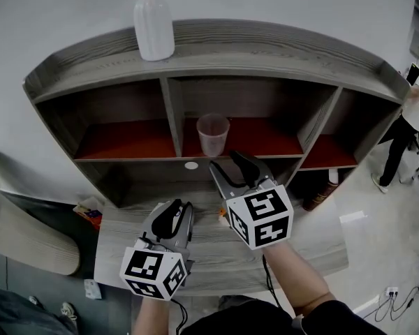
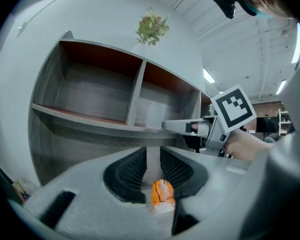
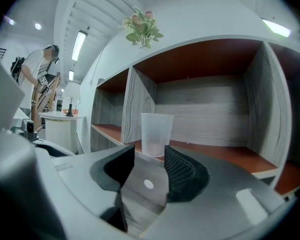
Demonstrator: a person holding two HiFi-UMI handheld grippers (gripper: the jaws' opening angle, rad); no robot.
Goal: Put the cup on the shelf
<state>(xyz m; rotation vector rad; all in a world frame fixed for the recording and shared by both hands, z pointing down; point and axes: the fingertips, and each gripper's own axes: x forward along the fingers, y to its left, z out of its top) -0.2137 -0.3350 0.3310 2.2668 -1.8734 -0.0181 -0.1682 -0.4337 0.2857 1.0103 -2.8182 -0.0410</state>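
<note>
We see the cup (image 1: 213, 134) standing upright in the middle compartment of the shelf (image 1: 216, 54), on its red-brown board, close to the left divider. Our right gripper (image 1: 227, 167) is just in front of the shelf and points at the cup, but is apart from it. Its jaws stand about half open, with nothing between them. Our left gripper (image 1: 180, 211) is further from the shelf, over the bench (image 1: 314, 243). Its jaws leave only a narrow gap and hold nothing. A small orange thing (image 2: 162, 193) lies on the bench under them. A white vase (image 1: 153, 25) stands on top of the shelf.
</note>
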